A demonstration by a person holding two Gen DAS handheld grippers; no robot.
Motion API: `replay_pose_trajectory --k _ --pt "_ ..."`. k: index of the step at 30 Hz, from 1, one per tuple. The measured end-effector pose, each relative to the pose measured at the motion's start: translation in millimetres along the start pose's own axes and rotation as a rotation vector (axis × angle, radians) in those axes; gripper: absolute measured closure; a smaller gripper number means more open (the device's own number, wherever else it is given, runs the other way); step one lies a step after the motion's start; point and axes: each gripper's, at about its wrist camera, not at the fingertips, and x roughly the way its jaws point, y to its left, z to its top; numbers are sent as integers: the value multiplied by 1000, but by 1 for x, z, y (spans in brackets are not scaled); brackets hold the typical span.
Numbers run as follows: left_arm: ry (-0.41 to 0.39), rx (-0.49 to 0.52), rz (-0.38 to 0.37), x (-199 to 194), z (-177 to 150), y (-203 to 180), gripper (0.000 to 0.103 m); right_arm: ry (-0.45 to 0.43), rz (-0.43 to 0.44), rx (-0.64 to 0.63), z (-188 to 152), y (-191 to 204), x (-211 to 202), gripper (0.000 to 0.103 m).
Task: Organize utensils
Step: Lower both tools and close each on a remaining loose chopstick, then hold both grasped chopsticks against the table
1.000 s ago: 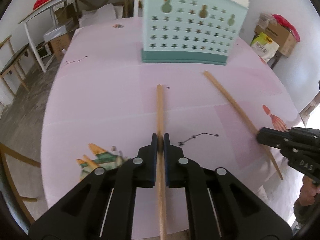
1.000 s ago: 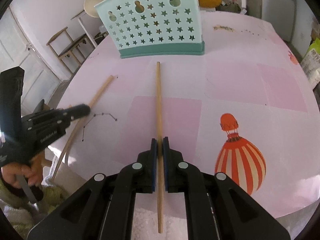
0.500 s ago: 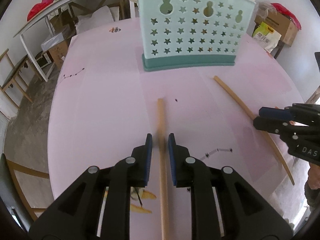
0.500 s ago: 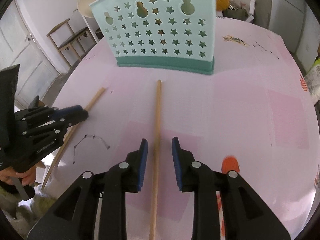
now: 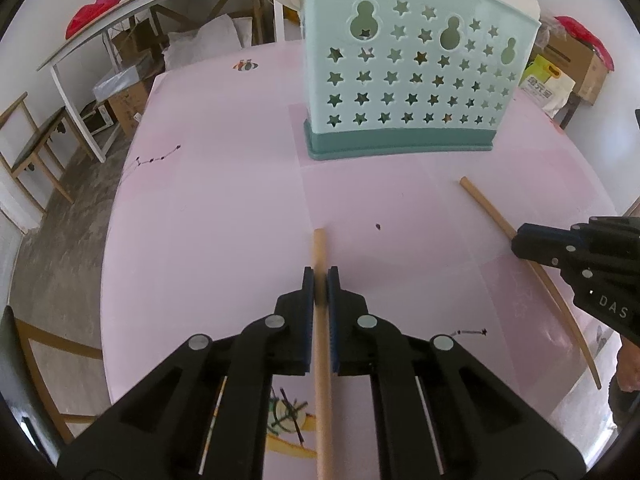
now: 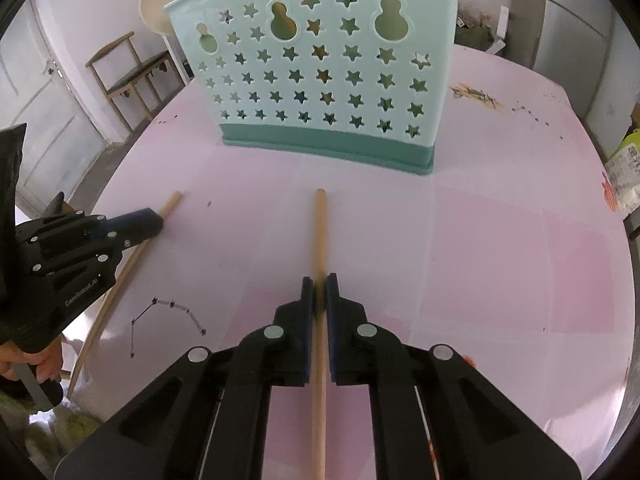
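Note:
A mint-green utensil basket (image 5: 404, 80) with star holes stands on the pink table; it also shows in the right wrist view (image 6: 324, 80). My left gripper (image 5: 320, 280) is shut on a wooden chopstick (image 5: 320, 248) that points toward the basket. My right gripper (image 6: 319, 288) is shut on a second wooden chopstick (image 6: 319, 232), also pointing at the basket. Each gripper shows in the other's view: the right one (image 5: 520, 240) with its chopstick (image 5: 480, 200), the left one (image 6: 154, 222) with its chopstick (image 6: 170, 204).
The round pink table (image 5: 224, 200) has printed drawings and an edge close behind both grippers. Wooden chairs (image 6: 128, 72), a white bench (image 5: 100, 40) and cardboard boxes (image 5: 576, 60) stand around the table. Wooden utensil ends stick up inside the basket.
Both grippers opened half a second ago and slid forward along their chopsticks toward the basket. Now both are shut again, gripping nearer the tips.

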Motion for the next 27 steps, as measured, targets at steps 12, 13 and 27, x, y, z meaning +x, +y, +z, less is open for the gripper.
replay_pose_trajectory --k 12,13,27 --pt "5 11 30 -6 -8 -7 98 26 19 5 -11 5 -2 96" --pt "4 12 31 -6 -9 -9 98 27 21 6 -10 5 -1 95" --pt "4 25 33 -8 -11 -12 98 38 43 14 -3 4 -1 90"
